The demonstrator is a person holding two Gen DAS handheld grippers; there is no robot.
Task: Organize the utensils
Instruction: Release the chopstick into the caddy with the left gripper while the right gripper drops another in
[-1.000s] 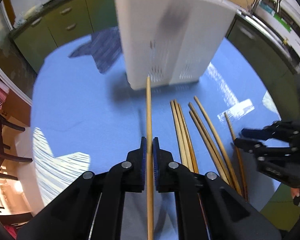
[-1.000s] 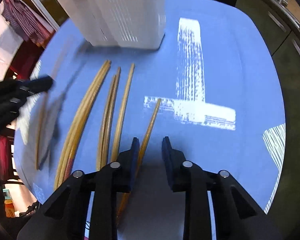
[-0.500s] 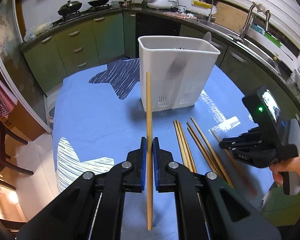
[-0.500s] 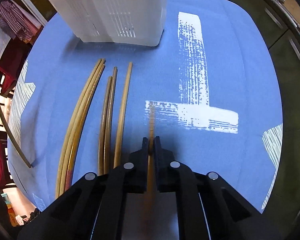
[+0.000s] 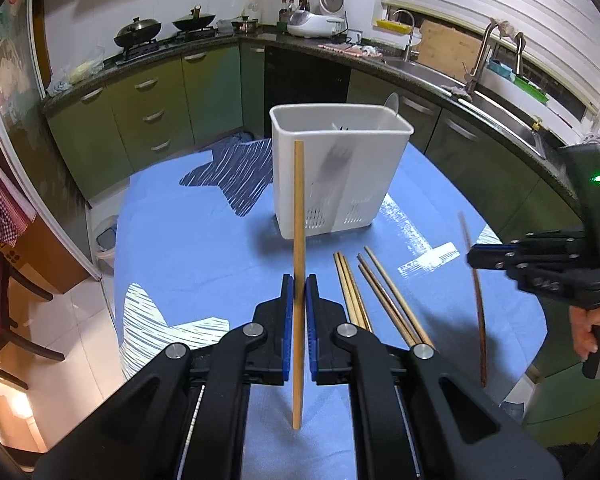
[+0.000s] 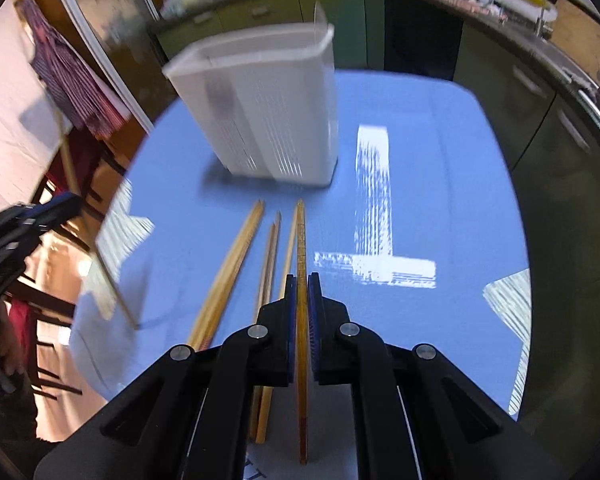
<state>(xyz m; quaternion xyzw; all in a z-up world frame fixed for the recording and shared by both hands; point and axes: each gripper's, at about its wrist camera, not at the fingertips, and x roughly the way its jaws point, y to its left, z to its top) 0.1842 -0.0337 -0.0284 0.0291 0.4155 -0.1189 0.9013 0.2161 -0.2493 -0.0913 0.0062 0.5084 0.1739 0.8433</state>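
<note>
My left gripper (image 5: 299, 285) is shut on a light wooden chopstick (image 5: 298, 208) and holds it upright above the blue table, in front of the white utensil holder (image 5: 340, 184). My right gripper (image 6: 299, 285) is shut on a darker chopstick (image 6: 301, 240) lifted off the table; it shows at the right of the left wrist view (image 5: 478, 304). Several loose chopsticks (image 5: 376, 296) lie on the tablecloth between the grippers, also in the right wrist view (image 6: 236, 264). The holder (image 6: 268, 112) stands beyond them, with cutlery faintly visible inside.
The round table has a blue cloth (image 5: 204, 248) with white and dark star prints. Green kitchen cabinets (image 5: 152, 112) and a sink counter (image 5: 480, 92) curve behind it. Chairs (image 6: 60, 208) stand at the table's left side.
My right gripper closed on a chopstick and lifted it off the table. My left gripper rose and pulled back from the holder, still gripping its chopstick.
</note>
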